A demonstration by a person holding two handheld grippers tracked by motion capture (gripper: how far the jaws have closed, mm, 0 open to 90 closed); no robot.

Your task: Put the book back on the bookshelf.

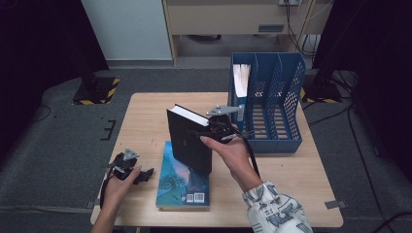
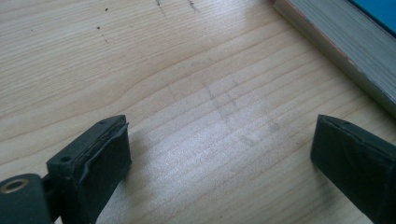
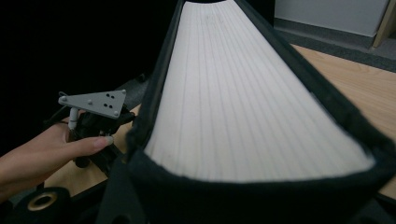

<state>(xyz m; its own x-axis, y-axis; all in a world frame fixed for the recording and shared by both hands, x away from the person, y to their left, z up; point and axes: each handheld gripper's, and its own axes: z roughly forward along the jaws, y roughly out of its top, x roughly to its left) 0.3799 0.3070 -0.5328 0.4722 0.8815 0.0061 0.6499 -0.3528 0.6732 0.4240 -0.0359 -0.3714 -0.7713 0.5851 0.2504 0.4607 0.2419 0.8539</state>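
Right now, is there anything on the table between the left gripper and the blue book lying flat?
No. In the high view the left gripper rests beside the blue book, with bare table between. The left gripper view shows plain wood up to the book's pages.

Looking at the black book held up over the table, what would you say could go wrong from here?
The right gripper clamps the black book at one edge only, so it could pivot or slip onto the blue book below. Swinging it toward the blue file rack might catch a divider. The left gripper rests open on the table, offering no support.
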